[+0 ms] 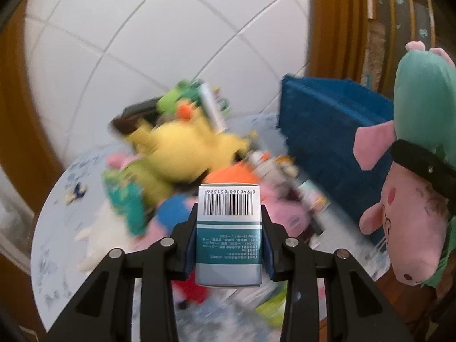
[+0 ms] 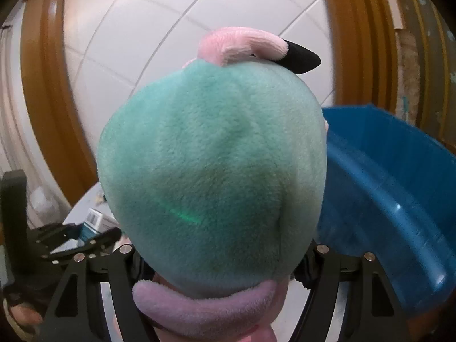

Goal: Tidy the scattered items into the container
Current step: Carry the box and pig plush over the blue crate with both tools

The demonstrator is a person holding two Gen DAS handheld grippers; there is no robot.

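My left gripper (image 1: 229, 242) is shut on a teal and white medicine box (image 1: 229, 233) with a barcode, held above the table's pile of items. My right gripper (image 2: 216, 259) is shut on a pink pig plush in a teal dress (image 2: 213, 165), which fills the right wrist view; it also hangs at the right edge of the left wrist view (image 1: 410, 199). The blue plastic container (image 1: 336, 131) stands at the back right of the table, and it shows to the right of the plush in the right wrist view (image 2: 393, 193). The left gripper with the box shows at lower left in the right wrist view (image 2: 79, 236).
A blurred pile of plush toys and boxes lies on the round light table (image 1: 57, 222): a yellow plush (image 1: 182, 148), green toys (image 1: 176, 97), an orange one (image 1: 230, 173) and a pink one (image 1: 282, 208). White tiled floor (image 1: 128, 28) and brown wooden furniture (image 1: 336, 22) lie beyond.
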